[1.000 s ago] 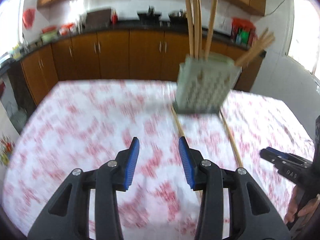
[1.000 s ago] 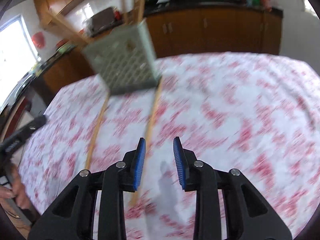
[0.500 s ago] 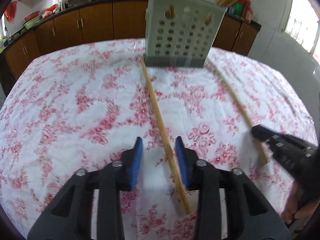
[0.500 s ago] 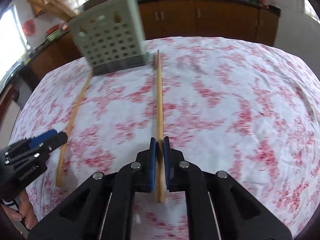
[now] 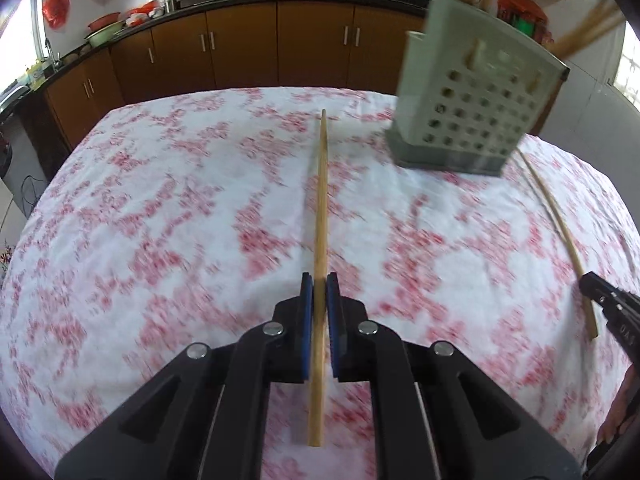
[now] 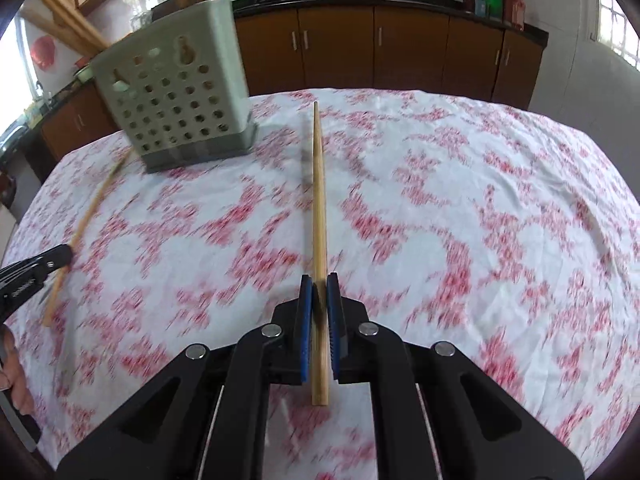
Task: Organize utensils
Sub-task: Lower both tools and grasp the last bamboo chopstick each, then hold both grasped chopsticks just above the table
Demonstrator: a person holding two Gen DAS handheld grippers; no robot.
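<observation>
Left gripper: blue pads have just been closing and now clamp a wooden chopstick, no visible gap either side of the stick. Grip point is toward the butt end; a short length sticks out behind the pads toward the camera, and the long tapered part runs forward over the table toward the far edge. The gripper is pitched steeply down at the cloth. Frame is motion-blurred.

Right gripper: same picture, pads pinched tight on a second chopstick, held near the butt with the stub showing behind the pads. Tip points away, passing just right of the holder. Also angled down at the table.

Each gripper shows at the edge of the other's view: black nose of the right one at the left view's right border, against its chopstick; a person's fingers show below it.

Utensil holder: grey-green perforated box, standing on the floral tablecloth at the far side, between the two chopsticks. More chopsticks stand in it, some leaning outward.

Background: brown kitchen cabinets, two woks on the counter.
</observation>
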